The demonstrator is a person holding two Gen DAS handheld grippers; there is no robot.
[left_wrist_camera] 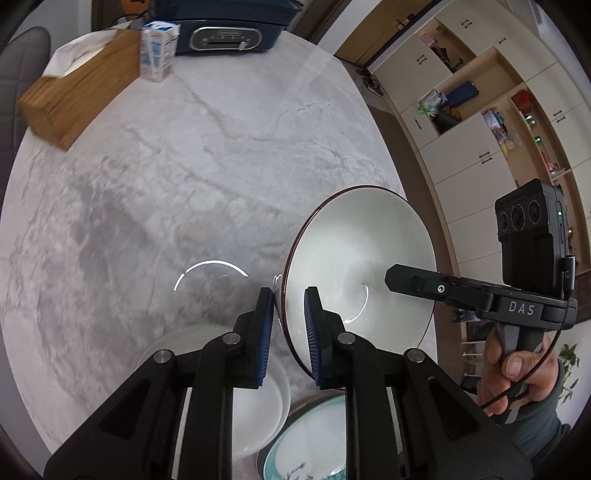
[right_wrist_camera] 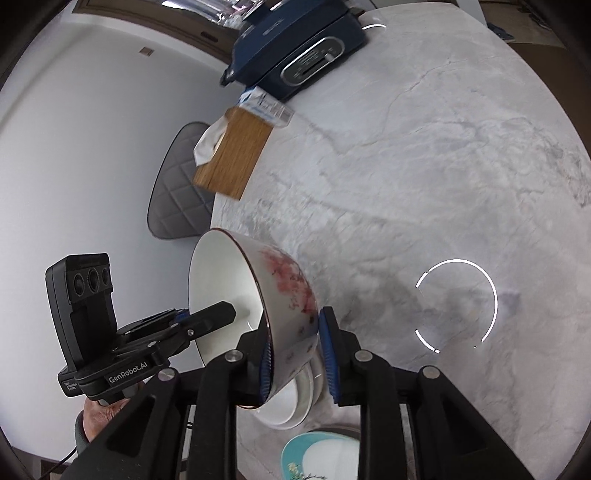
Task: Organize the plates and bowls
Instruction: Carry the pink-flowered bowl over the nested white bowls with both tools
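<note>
A white bowl (left_wrist_camera: 354, 258) with a dark rim and pink flowers on its outside (right_wrist_camera: 284, 291) is tilted on its side above the marble table. My left gripper (left_wrist_camera: 290, 336) is shut on its rim, one pad inside and one outside. My right gripper (right_wrist_camera: 295, 354) has its pads on either side of the bowl's wall; whether they touch is unclear. Below lie stacked white dishes (left_wrist_camera: 255, 402) (right_wrist_camera: 295, 402) and a teal-rimmed plate (left_wrist_camera: 314, 443) (right_wrist_camera: 321, 458).
A wooden tissue box (left_wrist_camera: 81, 85) (right_wrist_camera: 236, 155), a small milk carton (left_wrist_camera: 159, 50) and a dark blue appliance (left_wrist_camera: 225, 26) (right_wrist_camera: 295, 55) stand at the far table edge. A grey chair (right_wrist_camera: 177, 184) is beyond it. Cabinets (left_wrist_camera: 480, 110) stand to the right.
</note>
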